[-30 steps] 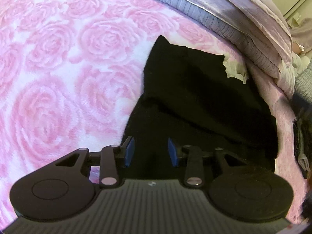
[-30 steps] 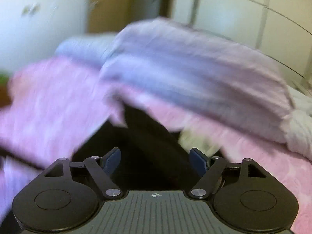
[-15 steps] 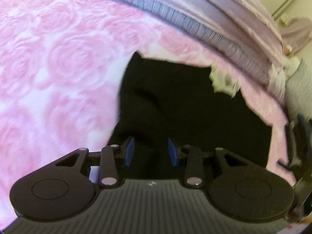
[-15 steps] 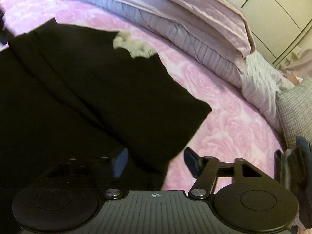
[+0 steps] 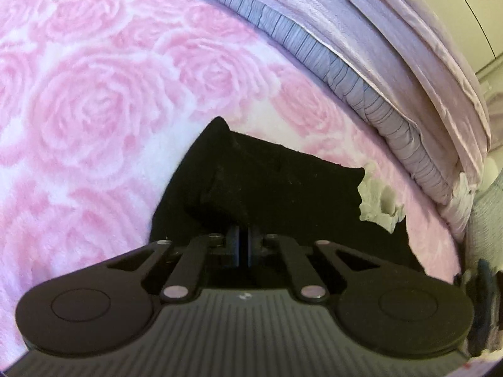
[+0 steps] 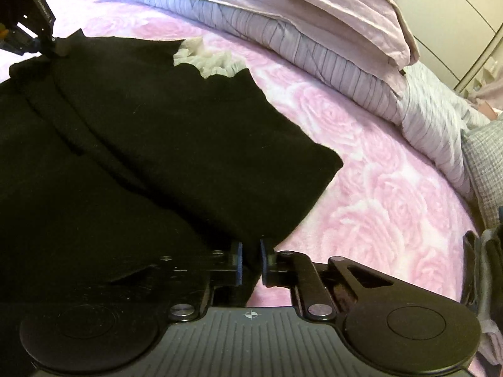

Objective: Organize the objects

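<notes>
A black knit garment (image 6: 157,119) with a white ruffled collar (image 6: 207,59) lies flat on the pink rose blanket (image 6: 361,194). My right gripper (image 6: 251,259) is shut on the garment's near right corner. In the left wrist view my left gripper (image 5: 243,240) is shut on the garment's (image 5: 283,188) left edge, which bunches up just ahead of the fingers. The collar (image 5: 377,202) shows at the right there. The left gripper also appears at the far left of the right wrist view (image 6: 31,28), at the garment's far corner.
A pile of lilac and grey striped pillows and bedding (image 6: 283,25) runs along the back of the bed, also in the left wrist view (image 5: 361,62). A grey checked cushion (image 6: 484,163) lies at the right. Wardrobe doors (image 6: 456,6) stand behind.
Both grippers have closed on the black garment: the left on its left edge, the right on its near right corner. The right gripper swung down from the pillows to the garment.
</notes>
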The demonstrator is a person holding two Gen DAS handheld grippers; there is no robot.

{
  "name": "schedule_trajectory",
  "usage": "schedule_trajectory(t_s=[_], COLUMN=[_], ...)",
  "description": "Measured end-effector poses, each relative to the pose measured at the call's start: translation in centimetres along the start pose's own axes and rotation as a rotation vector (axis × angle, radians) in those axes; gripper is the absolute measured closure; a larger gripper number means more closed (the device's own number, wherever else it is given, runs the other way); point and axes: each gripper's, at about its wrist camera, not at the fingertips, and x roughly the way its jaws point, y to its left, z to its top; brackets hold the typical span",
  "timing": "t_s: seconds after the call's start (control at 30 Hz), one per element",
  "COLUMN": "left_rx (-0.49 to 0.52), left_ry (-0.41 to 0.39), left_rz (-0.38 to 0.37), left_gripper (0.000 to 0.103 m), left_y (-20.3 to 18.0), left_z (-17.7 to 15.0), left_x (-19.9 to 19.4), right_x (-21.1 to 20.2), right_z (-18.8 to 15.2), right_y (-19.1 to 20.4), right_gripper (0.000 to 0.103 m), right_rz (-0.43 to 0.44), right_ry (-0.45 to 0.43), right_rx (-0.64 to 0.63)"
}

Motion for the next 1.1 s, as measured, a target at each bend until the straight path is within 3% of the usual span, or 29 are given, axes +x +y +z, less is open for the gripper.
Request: schedule_trajectory(t_s=[0.13,0.2,0.33,0.4,0.43,0.57,0.63,0.73,0.8,0.83,0.87,0.9,1.0,1.1], left_rx=[0.217,0.305,0.411,0.431,0.440,0.476,0.503,0.632,0.719,0.765,0.808,0.828,0.728,0.700], left_ry=[-0.087,-0.051,-0.040,-0.074,-0.105,-0.230,-0.257,-0.205,-0.041,-0.023,-0.068,-0.062,-0.071,-0.035], left_rz=[0.056,0.107,0.150,0.168,0.174,0.223,0.207,0.181,0.151,0.184,0.172,0.180,0.151,0.083], left_gripper=[0.101,0.099,0.090,0.081,0.080,0.079,0.079,0.079,0.077,0.077,0.077,0.077,0.080,0.081], left_y=[-1.6,-1.7,-1.9,-2.8,-3.1,-3.9,-4.2,-5.1,-4.6,-4.2,-4.0,-4.0,-3.4,-3.1], left_z=[-2.2,-3.8,-5.1,-4.3,-4.1,-3.4,-3.3,-3.8,-4.6,-5.4,-5.9,-5.9,-5.1,-6.3], left_x=[-3.1,-2.9,-3.0,-3.8,-4.6,-7.1,-7.2,-5.0,-1.9,-0.8,-1.1,-1.3,-3.8,-6.5], right_x=[-0.6,0.2,0.0,-1.5,-2.4,-3.5,-2.3,0.8,2.3,1.9,1.4,0.4,-3.7,-6.5], right_z=[-0.4,-0.6,0.4,1.1,1.5,2.2,2.4,2.2,1.7,1.6,1.8,2.1,1.5,-0.2], right_y=[-0.4,-0.2,0.1,-0.6,-1.0,-2.6,-3.2,-3.6,-3.3,-3.1,-3.0,-2.8,-1.7,0.9], right_gripper=[0.098,0.097,0.078,0.070,0.066,0.065,0.065,0.065,0.066,0.066,0.066,0.065,0.065,0.065], right_rz=[0.007,0.022,0.022,0.059,0.077,0.149,0.159,0.174,0.162,0.150,0.131,0.107,0.078,0.112], right_ry=[0.002,0.049,0.145,0.118,0.090,-0.005,-0.033,0.039,0.084,0.069,0.080,0.084,0.027,0.050], right_rx=[0.015,0.019,0.003,0.060,0.107,0.299,0.398,0.514,0.509,0.509,0.510,0.510,0.508,0.514])
